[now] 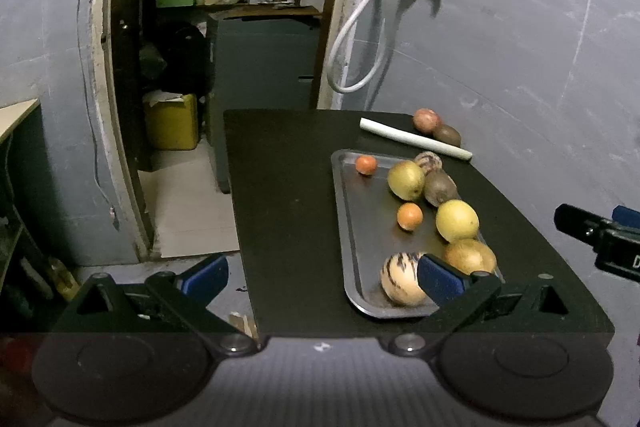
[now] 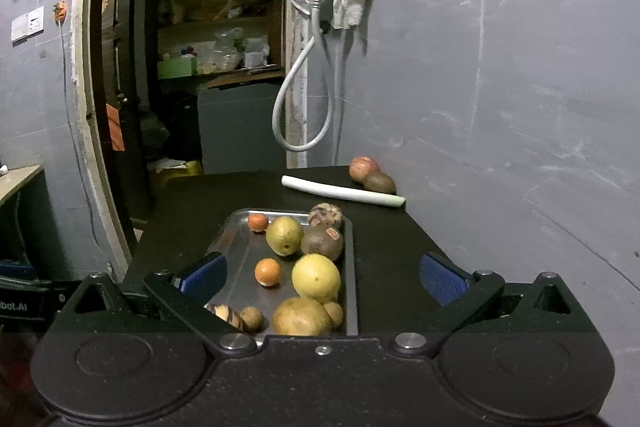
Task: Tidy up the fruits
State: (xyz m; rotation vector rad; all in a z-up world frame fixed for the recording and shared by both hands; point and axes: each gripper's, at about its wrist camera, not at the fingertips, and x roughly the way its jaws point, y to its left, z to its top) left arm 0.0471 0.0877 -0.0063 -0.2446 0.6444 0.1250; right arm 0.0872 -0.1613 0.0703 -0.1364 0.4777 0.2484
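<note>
Both tools, left (image 1: 320, 277) and right (image 2: 320, 277), are held spread and empty over the tray (image 2: 351, 267). Two fruits (image 2: 372, 175) are left on the tabletop (image 2: 392, 251); they could easily get rolled off if nudged.

A tray (image 2: 351, 267) lies on the tabletop (image 2: 392, 247), lengthwise away from the cameras. In it, a small citrus (image 2: 258, 222) sits at the far left corner, a pear (image 2: 285, 235) just right of it, and two round fruits (image 2: 326, 215) against the far right wall. Nearer lie a second small citrus (image 2: 267, 271) and a large round fruit (image 2: 316, 277); a striped fruit (image 1: 402, 279) lies at the near end. Behind the tray a long stalk (image 2: 344, 195) lies crosswise, with two fruits (image 2: 363, 169) touching each other behind it, near the wall (image 2: 500, 87).
</note>
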